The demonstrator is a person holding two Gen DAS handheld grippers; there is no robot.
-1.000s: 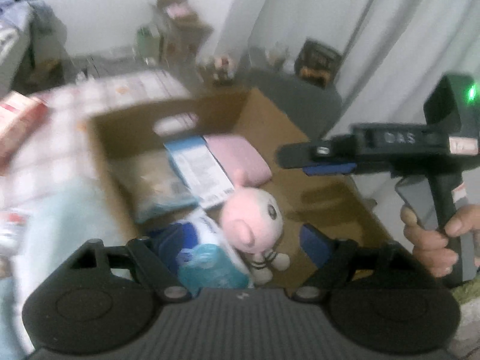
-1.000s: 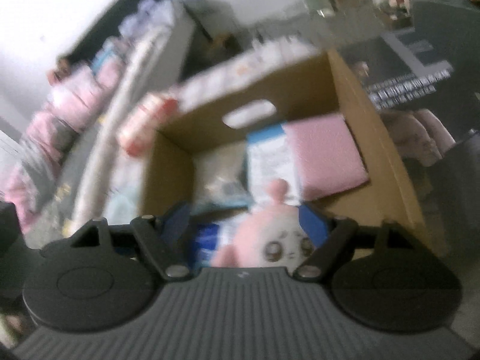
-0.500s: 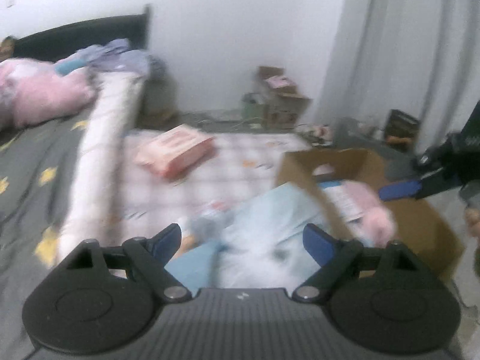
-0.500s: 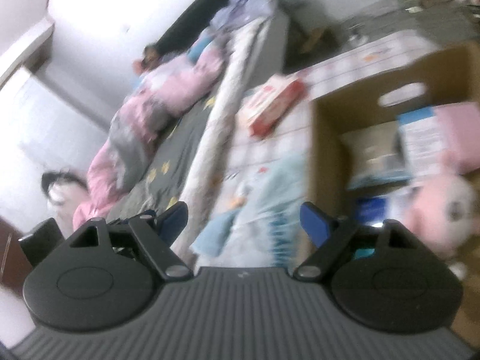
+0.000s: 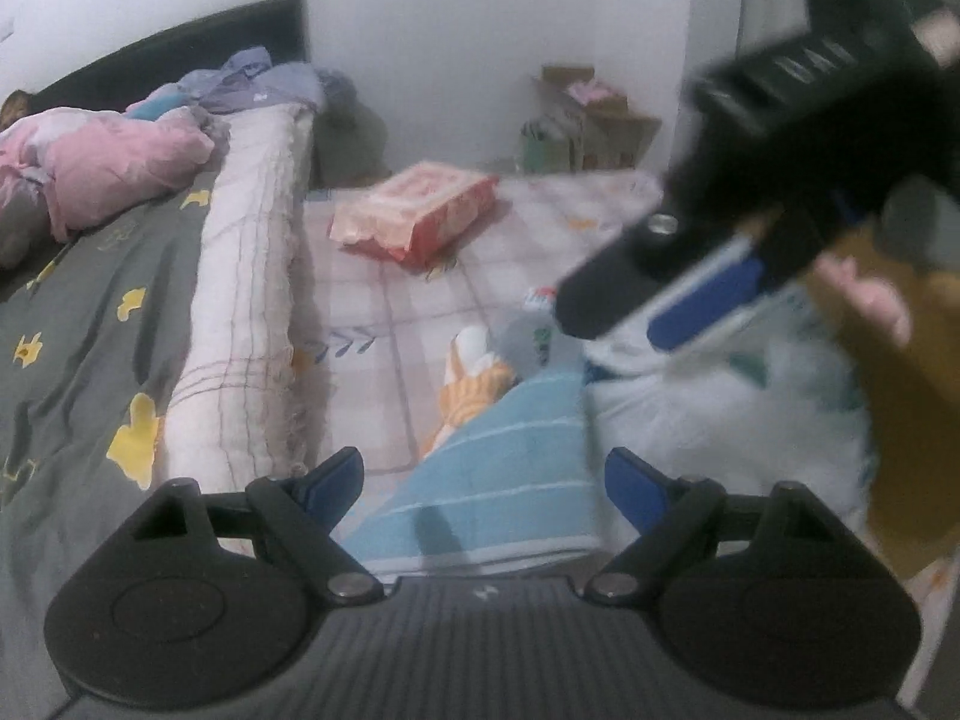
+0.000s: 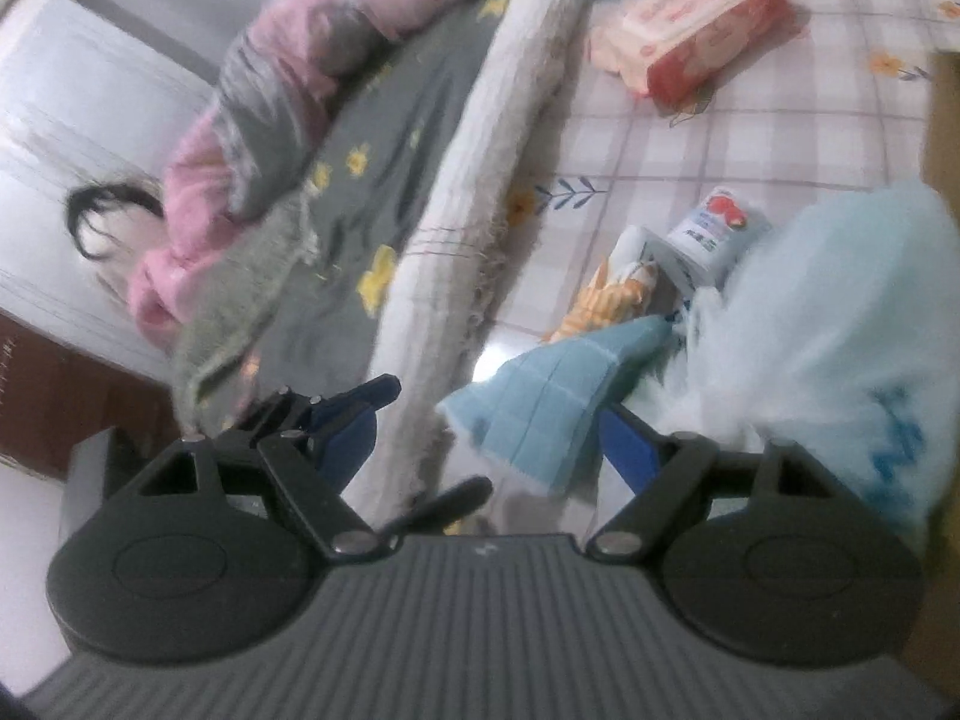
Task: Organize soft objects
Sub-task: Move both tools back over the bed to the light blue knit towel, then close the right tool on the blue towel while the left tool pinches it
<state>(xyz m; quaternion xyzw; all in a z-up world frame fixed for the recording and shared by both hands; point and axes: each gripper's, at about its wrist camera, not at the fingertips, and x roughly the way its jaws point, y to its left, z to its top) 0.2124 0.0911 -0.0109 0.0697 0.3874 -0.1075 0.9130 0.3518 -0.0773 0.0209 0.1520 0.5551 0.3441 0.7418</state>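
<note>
A light blue checked towel [image 5: 498, 468] [image 6: 552, 402] lies crumpled on the pink checked mat [image 5: 390, 300]. A fluffy white and pale blue bundle [image 5: 720, 408] [image 6: 840, 330] rests against it. Behind them are an orange striped soft thing [image 5: 474, 390] [image 6: 612, 294] and a small strawberry-labelled carton [image 6: 714, 228]. My left gripper [image 5: 483, 480] is open just above the towel, gripping nothing. My right gripper [image 6: 492, 432] is open too, over the towel's near corner. In the left wrist view the right gripper [image 5: 624, 312] crosses the upper right, blurred.
A red and pink tissue pack [image 5: 420, 210] [image 6: 684, 30] lies further back on the mat. The cardboard box [image 5: 912, 420] [image 6: 942, 120] stands at the right. On the left is a bed with a grey cover [image 5: 90, 300], a rolled quilt [image 5: 240, 300] and a pink duvet [image 6: 360, 0].
Both views have swung left, away from the box with the pink plush and onto the mat and towel. The right gripper now crosses closer in the left wrist view. Both stay open.
</note>
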